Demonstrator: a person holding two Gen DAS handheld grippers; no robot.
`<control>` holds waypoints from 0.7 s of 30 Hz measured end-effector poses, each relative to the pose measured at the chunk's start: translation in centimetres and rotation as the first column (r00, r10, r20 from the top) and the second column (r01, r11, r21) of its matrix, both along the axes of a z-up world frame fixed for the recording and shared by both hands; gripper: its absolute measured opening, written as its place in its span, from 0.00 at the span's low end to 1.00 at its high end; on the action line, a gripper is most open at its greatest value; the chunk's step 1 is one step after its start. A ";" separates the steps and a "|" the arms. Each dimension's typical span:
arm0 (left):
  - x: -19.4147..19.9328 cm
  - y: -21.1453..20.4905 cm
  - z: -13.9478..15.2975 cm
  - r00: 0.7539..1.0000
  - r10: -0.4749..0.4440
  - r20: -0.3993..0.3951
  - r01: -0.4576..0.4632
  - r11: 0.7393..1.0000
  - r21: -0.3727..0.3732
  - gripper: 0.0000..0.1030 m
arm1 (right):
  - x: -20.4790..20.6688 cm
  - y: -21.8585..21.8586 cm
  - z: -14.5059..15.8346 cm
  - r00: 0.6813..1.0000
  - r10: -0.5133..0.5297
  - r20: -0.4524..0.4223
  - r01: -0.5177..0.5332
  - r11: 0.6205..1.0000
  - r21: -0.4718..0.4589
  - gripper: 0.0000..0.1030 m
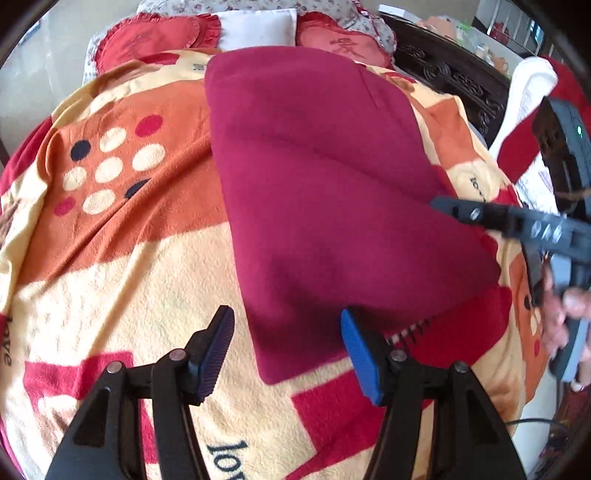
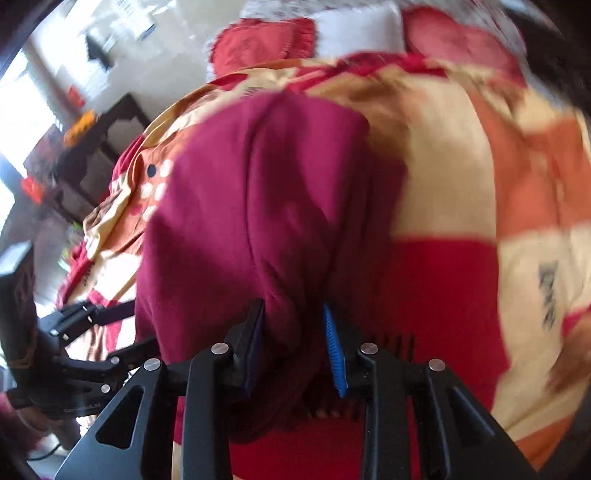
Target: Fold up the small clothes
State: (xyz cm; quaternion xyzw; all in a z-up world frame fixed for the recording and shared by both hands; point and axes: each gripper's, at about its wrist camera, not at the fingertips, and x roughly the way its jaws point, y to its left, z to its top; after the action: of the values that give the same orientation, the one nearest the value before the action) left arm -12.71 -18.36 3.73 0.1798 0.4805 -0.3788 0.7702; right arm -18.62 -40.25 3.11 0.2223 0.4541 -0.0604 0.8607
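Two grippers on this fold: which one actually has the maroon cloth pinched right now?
The right gripper: its jaws are closed on a bunched edge of the maroon garment. The left gripper is wide open, hovering at the near corner, holding nothing.

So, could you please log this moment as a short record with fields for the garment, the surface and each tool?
garment: maroon garment, lying mostly flat, its near right edge gathered and lifted
surface: patterned fleece blanket in orange, cream and red, on a bed
left tool: open, holding nothing, near the garment's near left corner
right tool: shut on a bunched fold of the garment
behind: red heart-shaped cushions and a white pillow at the head of the bed
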 end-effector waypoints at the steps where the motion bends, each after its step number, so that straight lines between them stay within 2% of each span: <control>1: -0.2 0.2 0.4 1.000 -0.001 0.016 0.001 1.000 -0.004 0.61 | -0.6 -0.4 0.2 1.000 -0.012 0.014 0.012 1.000 0.023 0.12; 4: -0.5 0.8 1.9 0.999 0.010 0.035 -0.009 0.999 -0.038 0.61 | -1.4 -1.9 1.9 0.993 -0.053 0.105 0.039 0.991 0.130 0.14; 7: -0.7 1.2 3.8 0.998 0.028 0.054 -0.023 0.995 -0.096 0.61 | -0.6 -2.9 3.7 0.979 -0.126 0.163 0.108 0.988 0.112 0.20; 9: -0.8 1.0 4.4 0.998 0.036 0.058 -0.028 0.992 -0.124 0.62 | 1.3 -3.5 4.2 0.974 -0.149 0.169 0.136 0.987 0.089 0.23; 12: -0.5 -0.4 3.9 0.998 0.025 0.049 -0.020 0.994 -0.103 0.64 | 4.6 -4.2 3.7 0.980 -0.156 0.123 0.147 0.986 0.075 0.23; 13: -0.5 -0.9 3.5 0.999 0.015 0.039 -0.012 0.996 -0.089 0.64 | 5.7 -4.2 3.3 0.985 -0.141 0.100 0.135 0.988 0.069 0.17; 14: -0.4 -1.5 2.9 1.000 0.001 0.026 0.001 0.997 -0.072 0.64 | 6.4 -4.2 3.1 0.987 -0.136 0.087 0.133 0.990 0.044 0.00; 16: -0.4 -2.1 1.5 1.000 -0.020 0.017 0.020 0.999 -0.033 0.64 | 6.9 -4.1 3.4 0.988 -0.119 0.097 0.120 0.993 -0.009 0.00; 19: -0.7 -2.6 0.8 0.998 -0.043 0.043 0.044 0.999 -0.027 0.66 | 6.8 -4.4 3.4 0.990 -0.116 0.084 0.125 0.986 -0.112 0.00; 21: -0.9 -2.9 0.5 0.997 -0.051 0.053 0.051 0.999 -0.014 0.66 | 6.9 -5.2 2.0 0.990 -0.134 0.045 0.137 0.985 -0.103 0.00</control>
State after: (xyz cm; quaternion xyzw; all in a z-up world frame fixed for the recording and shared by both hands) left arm -13.58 -21.21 4.23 0.1961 0.4525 -0.3971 0.7741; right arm -11.77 -45.43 5.11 0.2078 0.4178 -0.1386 0.8735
